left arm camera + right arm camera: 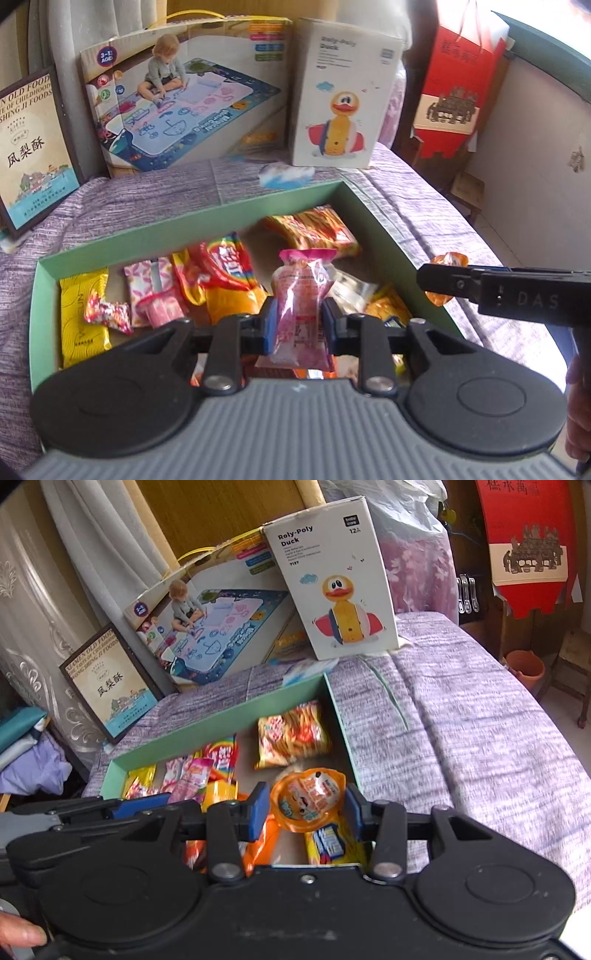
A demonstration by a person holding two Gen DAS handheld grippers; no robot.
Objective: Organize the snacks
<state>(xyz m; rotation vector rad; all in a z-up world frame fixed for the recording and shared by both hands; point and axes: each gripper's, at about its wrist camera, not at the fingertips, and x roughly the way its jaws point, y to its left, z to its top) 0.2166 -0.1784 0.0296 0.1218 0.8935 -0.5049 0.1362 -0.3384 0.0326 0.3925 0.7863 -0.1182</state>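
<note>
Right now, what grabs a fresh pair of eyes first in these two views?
The left gripper pinches a pink snack pouch upright over the green box, which is strewn with bright wrappers. The right gripper holds an orange jelly cup above the box's near right corner. Behind, the Roly-Poly Duck box stands on the purple cloth.
</note>
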